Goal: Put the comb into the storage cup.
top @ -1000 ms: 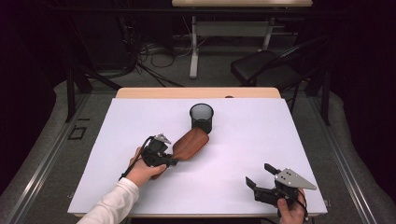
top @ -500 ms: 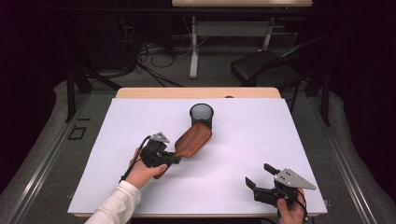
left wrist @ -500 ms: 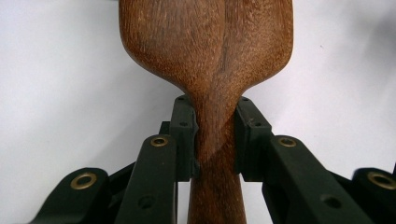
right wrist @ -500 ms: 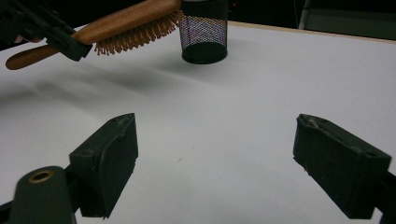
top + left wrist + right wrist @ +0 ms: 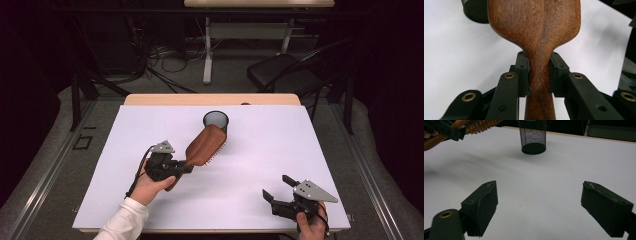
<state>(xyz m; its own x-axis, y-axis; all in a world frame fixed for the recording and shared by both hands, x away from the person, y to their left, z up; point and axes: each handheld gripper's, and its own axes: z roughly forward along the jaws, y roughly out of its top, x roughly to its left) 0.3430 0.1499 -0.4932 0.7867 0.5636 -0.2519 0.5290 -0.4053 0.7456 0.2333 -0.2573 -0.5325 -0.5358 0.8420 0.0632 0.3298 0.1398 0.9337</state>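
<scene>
White table [image 5: 310,165]; hairbrush [image 5: 205,145] bristles visible from right gripper view.

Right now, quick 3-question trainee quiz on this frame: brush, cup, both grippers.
1. What does the left gripper clamp?
2. True or false: the wooden hairbrush stands inside the mesh cup.
3. The right gripper is: A) shut on the cup, B) open above the bare white table, C) holding the brush.

Key: 1. The hairbrush, at its handle neck. 2. False, the brush is held beside the cup, bristles down. 3. B.
</scene>
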